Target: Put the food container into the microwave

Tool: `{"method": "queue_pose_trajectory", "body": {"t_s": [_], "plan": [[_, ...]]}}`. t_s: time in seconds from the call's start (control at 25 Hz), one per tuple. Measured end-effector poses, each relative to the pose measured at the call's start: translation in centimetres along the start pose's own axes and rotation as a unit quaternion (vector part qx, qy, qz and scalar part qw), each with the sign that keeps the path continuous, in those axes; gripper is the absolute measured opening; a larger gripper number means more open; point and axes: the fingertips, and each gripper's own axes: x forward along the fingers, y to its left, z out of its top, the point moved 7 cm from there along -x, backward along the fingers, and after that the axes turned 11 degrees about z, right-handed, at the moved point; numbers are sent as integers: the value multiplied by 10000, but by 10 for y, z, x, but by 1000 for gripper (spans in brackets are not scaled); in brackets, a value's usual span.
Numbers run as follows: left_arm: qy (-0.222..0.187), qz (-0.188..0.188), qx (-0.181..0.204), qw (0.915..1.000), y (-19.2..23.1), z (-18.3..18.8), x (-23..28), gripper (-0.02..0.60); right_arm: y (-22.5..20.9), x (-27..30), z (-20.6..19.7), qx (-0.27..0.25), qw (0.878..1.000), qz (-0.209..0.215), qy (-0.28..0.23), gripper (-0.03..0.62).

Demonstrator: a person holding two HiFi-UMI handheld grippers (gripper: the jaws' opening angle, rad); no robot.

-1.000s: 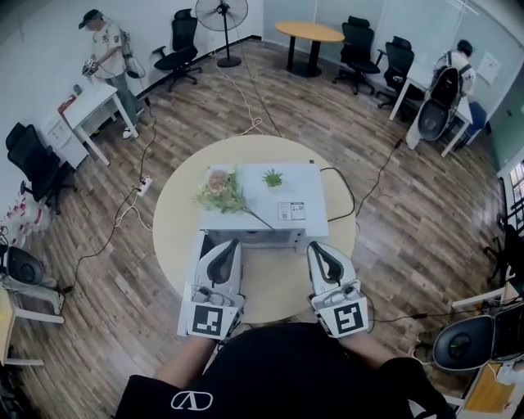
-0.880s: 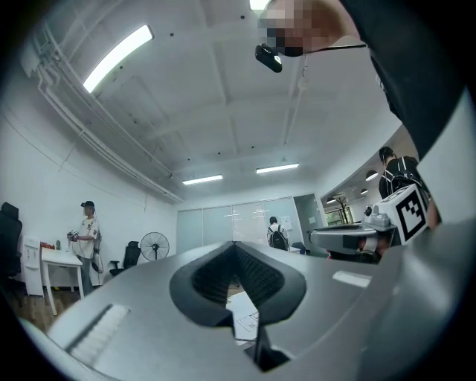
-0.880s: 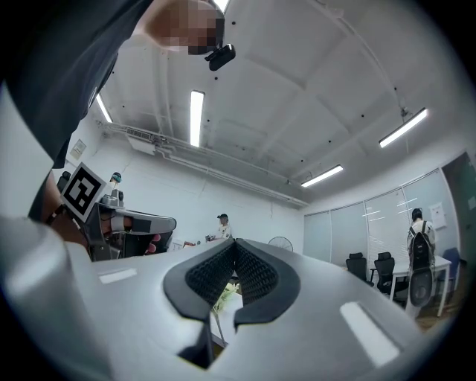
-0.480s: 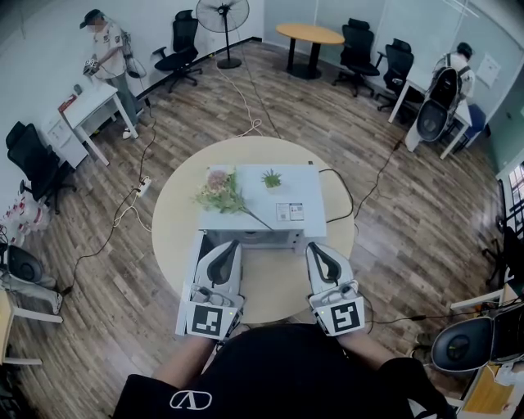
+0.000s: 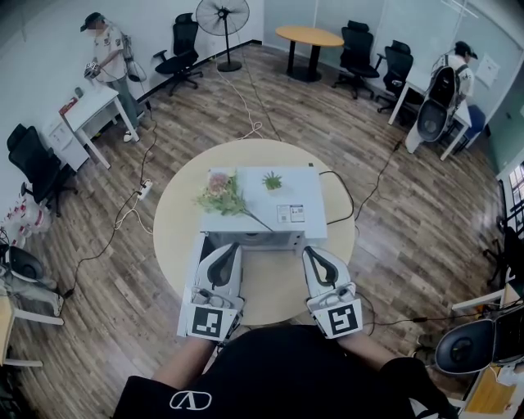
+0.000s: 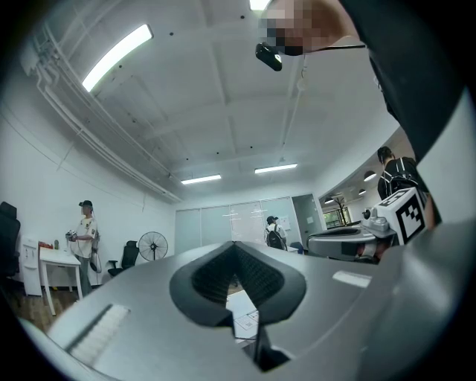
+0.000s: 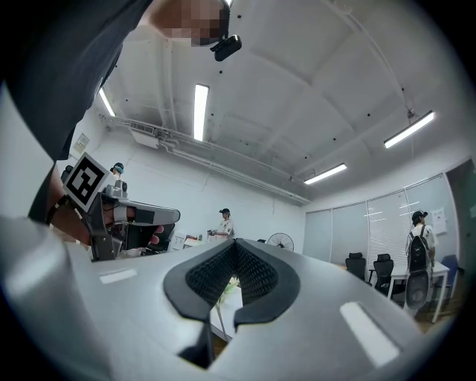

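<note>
A white microwave (image 5: pixel 296 195) stands on a round wooden table (image 5: pixel 173 223), its front facing me. A white panel, apparently its open door (image 5: pixel 195 260), juts toward me at the left. No food container shows in any view. My left gripper (image 5: pixel 232 245) is shut and empty, pointing at the microwave's front over that panel. Shut and empty too, my right gripper (image 5: pixel 309 250) hangs in front of the microwave's right corner. In the gripper views, the left gripper (image 6: pixel 235 245) and right gripper (image 7: pixel 235 244) tilt upward, tips together.
A flower bunch (image 5: pixel 219 190) and a small green plant (image 5: pixel 273 179) lie on the microwave's top. A black cable (image 5: pixel 344 196) runs off the table's right side. Office chairs, desks, a fan (image 5: pixel 222 15) and people stand far around the room.
The right gripper has drifted slightly left. The left gripper and the microwave have stayed put.
</note>
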Motion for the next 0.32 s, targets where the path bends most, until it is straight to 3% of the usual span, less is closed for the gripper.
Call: {"method": "queue_pose_trajectory", "body": {"t_s": [0.32], "plan": [[19, -46, 2, 10000, 0, 2, -4, 0, 5, 0, 1, -24, 10000, 56, 76, 8]]}}
